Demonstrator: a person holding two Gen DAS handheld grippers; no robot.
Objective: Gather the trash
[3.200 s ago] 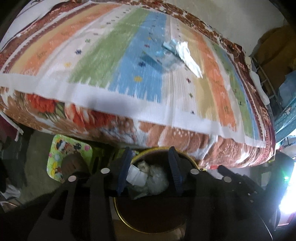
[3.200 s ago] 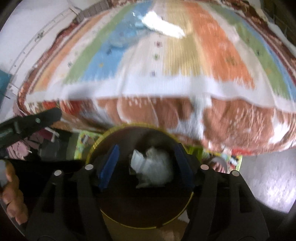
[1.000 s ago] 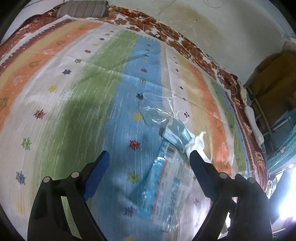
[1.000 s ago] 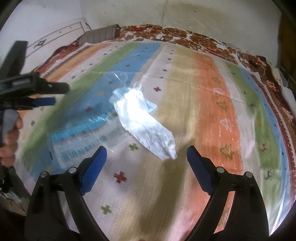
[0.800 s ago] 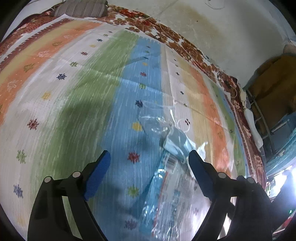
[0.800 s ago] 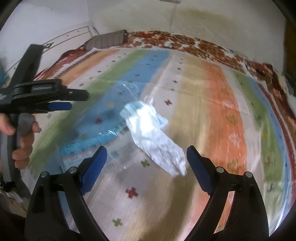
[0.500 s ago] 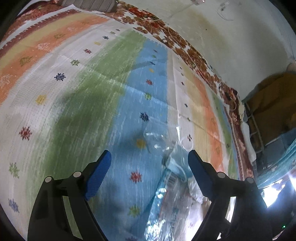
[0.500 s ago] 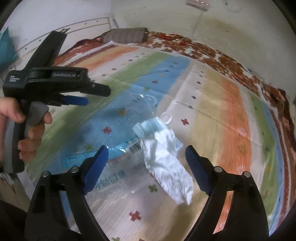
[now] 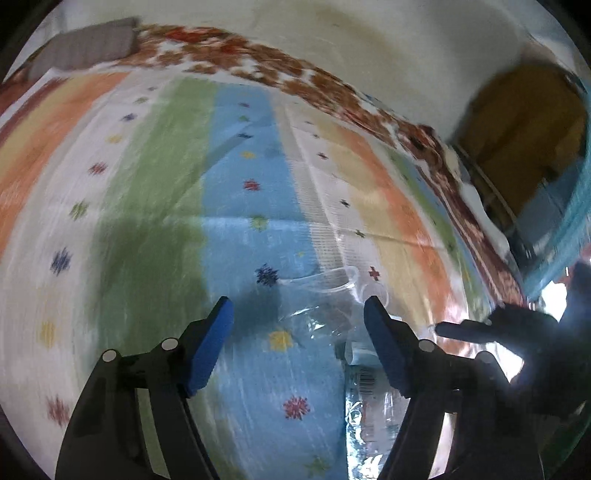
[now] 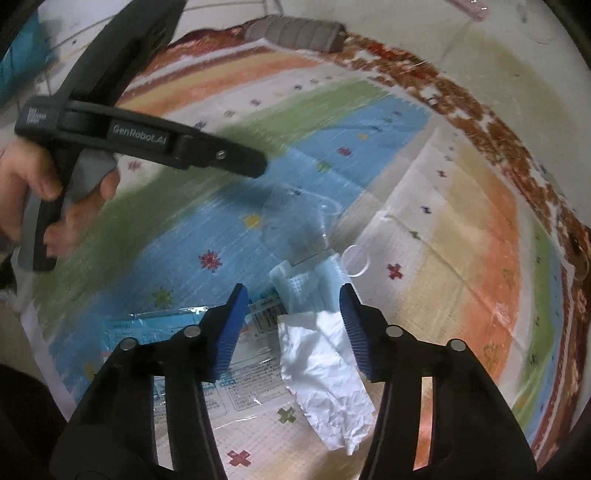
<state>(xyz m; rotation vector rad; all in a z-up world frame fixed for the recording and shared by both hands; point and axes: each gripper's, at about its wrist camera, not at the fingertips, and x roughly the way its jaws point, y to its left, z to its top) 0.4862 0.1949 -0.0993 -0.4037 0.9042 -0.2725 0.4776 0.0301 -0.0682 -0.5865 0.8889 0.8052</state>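
Trash lies on a striped bedspread (image 10: pixel 461 236). A crumpled white wrapper (image 10: pixel 328 376) lies between and below the open jaws of my right gripper (image 10: pixel 291 295). A pale blue packet (image 10: pixel 306 280) sits at its far end, over a clear blue-printed plastic bag (image 10: pixel 236 376). A clear crumpled plastic piece (image 10: pixel 291 221) and a small clear ring (image 10: pixel 355 260) lie beyond. My left gripper (image 9: pixel 298 308) is open and empty above the clear plastic (image 9: pixel 325 295); the bag (image 9: pixel 369 406) shows at its lower right.
A grey bolster pillow (image 10: pixel 295 31) lies at the bed's far end by a pale wall. The left gripper's body and the hand holding it (image 10: pixel 140 140) cross the right wrist view's upper left. Dark furniture (image 9: pixel 524 136) stands right of the bed.
Both grippers have moved from the trash bin up over the bed and closed in low on the trash. The right gripper's jaws now straddle the white wrapper; the left sits over the clear plastic.
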